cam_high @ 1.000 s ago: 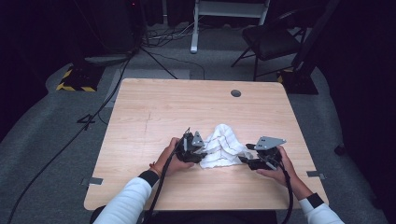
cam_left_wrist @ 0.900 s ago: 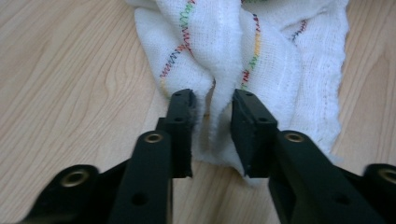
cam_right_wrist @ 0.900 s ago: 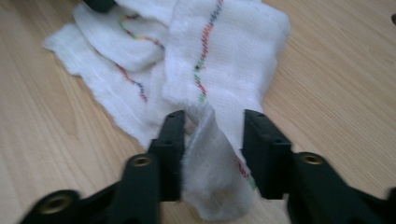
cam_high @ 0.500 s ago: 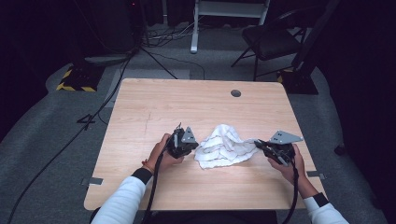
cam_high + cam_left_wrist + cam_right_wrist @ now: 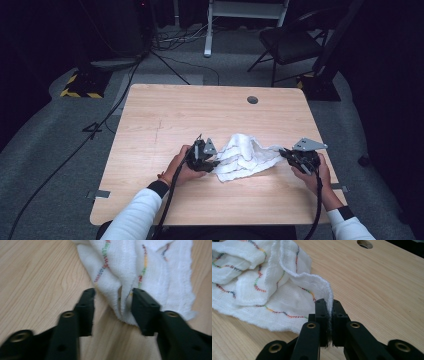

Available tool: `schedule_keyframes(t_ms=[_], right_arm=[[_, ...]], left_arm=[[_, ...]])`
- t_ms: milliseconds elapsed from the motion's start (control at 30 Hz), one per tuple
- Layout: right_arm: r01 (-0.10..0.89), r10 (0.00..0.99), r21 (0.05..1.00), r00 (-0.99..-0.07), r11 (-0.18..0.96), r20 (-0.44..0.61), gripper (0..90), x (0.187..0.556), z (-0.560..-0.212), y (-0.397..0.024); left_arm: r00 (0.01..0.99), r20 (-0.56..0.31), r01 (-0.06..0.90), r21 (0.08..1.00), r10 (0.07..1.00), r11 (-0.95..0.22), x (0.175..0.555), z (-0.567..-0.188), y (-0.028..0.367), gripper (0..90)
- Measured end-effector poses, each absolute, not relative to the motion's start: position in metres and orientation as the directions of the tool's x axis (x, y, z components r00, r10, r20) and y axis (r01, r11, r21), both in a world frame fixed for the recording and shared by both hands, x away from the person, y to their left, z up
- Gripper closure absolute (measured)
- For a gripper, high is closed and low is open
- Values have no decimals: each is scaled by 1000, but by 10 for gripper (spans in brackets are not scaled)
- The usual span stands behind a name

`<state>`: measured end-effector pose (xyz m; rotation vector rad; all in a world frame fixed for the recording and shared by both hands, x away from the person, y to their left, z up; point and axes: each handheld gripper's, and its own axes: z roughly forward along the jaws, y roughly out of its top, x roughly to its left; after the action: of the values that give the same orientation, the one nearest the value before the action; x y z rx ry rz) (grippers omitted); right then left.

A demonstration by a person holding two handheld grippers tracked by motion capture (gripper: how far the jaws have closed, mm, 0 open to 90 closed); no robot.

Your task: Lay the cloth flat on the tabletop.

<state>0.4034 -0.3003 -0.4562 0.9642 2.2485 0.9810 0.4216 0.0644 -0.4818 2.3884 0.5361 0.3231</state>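
Left gripper is sitting with fingers spread, white cloth edge lying between them, ungrasped. Cloth is lying crumpled on the desk. Right gripper fingers are clamping the cloth's raised corner.

Dark chair beyond wooden table

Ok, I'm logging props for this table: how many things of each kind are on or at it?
White cloth with coloured stitching: 1
Hand-held grippers: 2, left gripper open, right gripper clamped on the cloth's edge
Total: 3
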Motion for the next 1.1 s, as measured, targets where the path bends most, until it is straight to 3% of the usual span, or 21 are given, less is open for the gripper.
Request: schedule_keyframes(t_ms=[100,167,433,733,833,1100], right_arm=[[411,768,770,-622,487,-154,866,404,-457,-301],[411,768,768,-620,491,-159,866,404,-457,-302],[409,770,774,-620,483,-153,870,404,-454,-305],[412,757,769,-638,490,-141,874,403,-454,-302],[419,763,768,-631,485,-138,875,403,-454,-303],[436,774,758,-618,485,-139,872,406,-456,-305]], left_arm=[[891,108,274,644,440,-714,425,-484,63,822],[891,124,266,638,437,-723,425,-483,64,849],[877,139,268,652,459,-709,424,-466,88,859],[876,96,316,628,473,-711,421,-469,106,848],[872,109,310,633,477,-710,421,-467,109,896],[863,93,331,638,497,-695,423,-467,123,900]])
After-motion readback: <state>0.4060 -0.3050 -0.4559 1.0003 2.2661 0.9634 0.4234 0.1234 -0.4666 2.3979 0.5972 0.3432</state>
